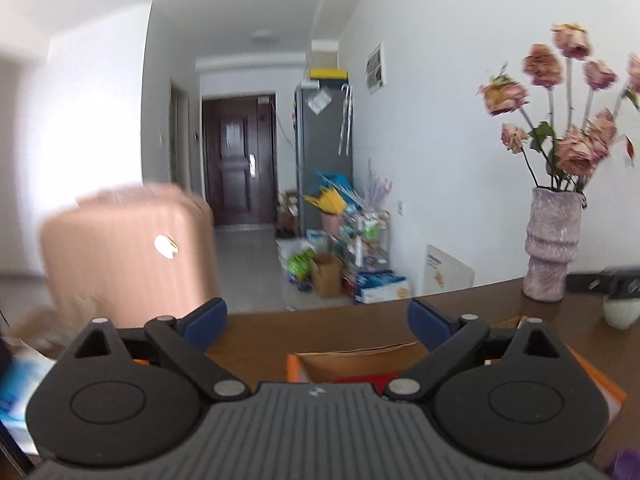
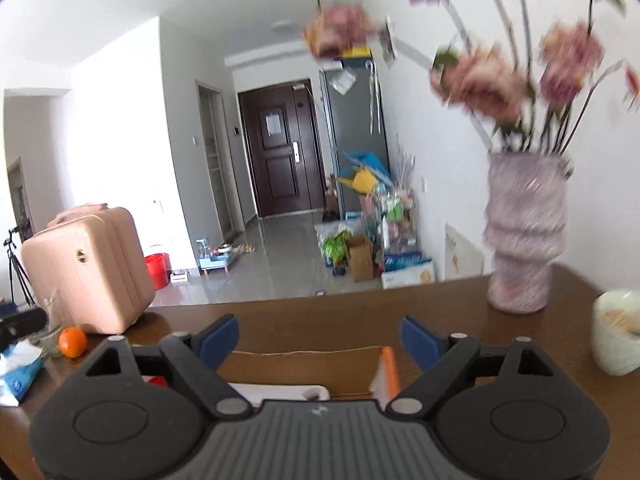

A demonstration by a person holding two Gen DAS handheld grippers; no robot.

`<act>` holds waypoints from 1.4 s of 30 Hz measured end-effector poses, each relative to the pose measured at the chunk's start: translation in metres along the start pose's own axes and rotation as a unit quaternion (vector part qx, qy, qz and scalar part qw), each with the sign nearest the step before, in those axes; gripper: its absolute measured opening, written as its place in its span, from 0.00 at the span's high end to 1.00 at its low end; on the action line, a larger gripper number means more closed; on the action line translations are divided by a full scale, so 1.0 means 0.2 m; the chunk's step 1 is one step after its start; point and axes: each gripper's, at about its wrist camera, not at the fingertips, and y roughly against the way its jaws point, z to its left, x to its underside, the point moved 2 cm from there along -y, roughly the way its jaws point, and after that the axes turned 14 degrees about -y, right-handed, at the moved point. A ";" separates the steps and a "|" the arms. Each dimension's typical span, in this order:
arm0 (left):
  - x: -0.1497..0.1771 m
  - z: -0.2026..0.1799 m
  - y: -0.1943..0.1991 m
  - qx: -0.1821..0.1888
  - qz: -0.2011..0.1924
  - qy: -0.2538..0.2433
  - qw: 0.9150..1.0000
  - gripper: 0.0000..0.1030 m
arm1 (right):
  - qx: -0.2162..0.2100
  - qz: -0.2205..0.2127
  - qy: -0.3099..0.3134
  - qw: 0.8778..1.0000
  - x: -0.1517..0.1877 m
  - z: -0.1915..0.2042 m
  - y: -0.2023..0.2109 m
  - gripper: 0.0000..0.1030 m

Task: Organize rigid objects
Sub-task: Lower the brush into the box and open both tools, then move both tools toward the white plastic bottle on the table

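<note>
We see only the far part of the open cardboard box (image 1: pixel 360 360), orange on its outer walls; the rest of it is cut off behind the body of the left gripper (image 1: pixel 318 322), and its contents come down to a strip of red we cannot identify. The box sits on the brown table (image 1: pixel 328 326), low and centred just beneath the left gripper's spread blue fingertips (image 1: pixel 208 322), which grasp nothing.

From the right wrist camera, the same box (image 2: pixel 386 372) shows one orange corner and a white object inside, mostly hidden; the right gripper (image 2: pixel 320 340) hovers over it with its jaws parted and empty.

Beyond the box, a pale ribbed vase (image 2: pixel 524 236) of blurred pink flowers (image 2: pixel 480 80) stands at the table's far right, near a white cup (image 2: pixel 616 332) cut by the frame edge. At far left, a pink suitcase (image 2: pixel 88 268) rests on the table, with an orange (image 2: pixel 73 341) just beside it. In the left wrist view the suitcase (image 1: pixel 128 252) is smeared by motion blur.
</note>
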 end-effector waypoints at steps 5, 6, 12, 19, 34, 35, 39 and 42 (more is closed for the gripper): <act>0.09 0.04 0.34 -0.007 0.015 0.001 1.000 0.00 | 0.004 0.000 0.057 0.998 0.08 -0.03 0.40 0.05; 0.13 0.04 0.39 -0.005 0.030 0.004 1.000 0.00 | 0.006 0.002 0.070 0.998 0.12 -0.04 0.48 0.02; 0.24 0.04 0.68 0.002 0.045 0.026 0.999 0.00 | 0.006 0.005 0.078 0.997 0.27 -0.06 0.84 0.01; 0.25 -0.04 0.95 -0.019 0.031 0.009 0.999 0.00 | -0.018 -0.015 0.089 0.996 0.39 0.04 1.08 0.01; 0.67 -0.29 1.27 0.064 0.097 0.049 0.992 0.00 | -0.016 0.056 0.088 0.994 0.99 0.00 1.37 0.02; 0.67 -0.30 1.24 0.067 0.097 0.050 0.992 0.00 | -0.006 0.056 0.085 0.995 0.98 -0.02 1.36 0.03; 0.63 -0.38 1.11 0.102 0.076 0.063 0.990 0.00 | -0.023 0.068 0.030 0.997 0.93 -0.08 1.29 0.10; 0.56 -0.49 0.96 0.154 0.075 0.071 0.983 0.00 | -0.031 0.074 0.017 0.997 0.91 -0.10 1.18 0.21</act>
